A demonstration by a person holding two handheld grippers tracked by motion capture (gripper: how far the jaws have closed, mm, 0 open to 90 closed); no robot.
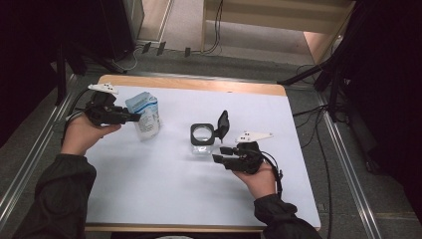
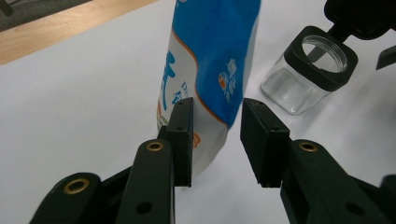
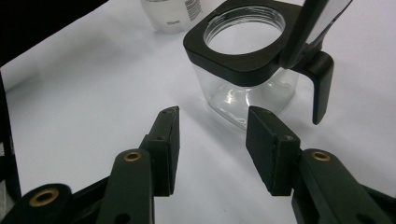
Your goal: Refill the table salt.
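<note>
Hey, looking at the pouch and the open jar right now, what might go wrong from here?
1. The blue-and-white pouch stands upright between the jaws of the left gripper. It looks soft, so a squeeze may buckle or tip it.
2. The glass jar is open with its black lid hinged up. The right gripper sits just short of the jar with open jaws, so a nudge may slide the jar or knock the lid shut.
</note>
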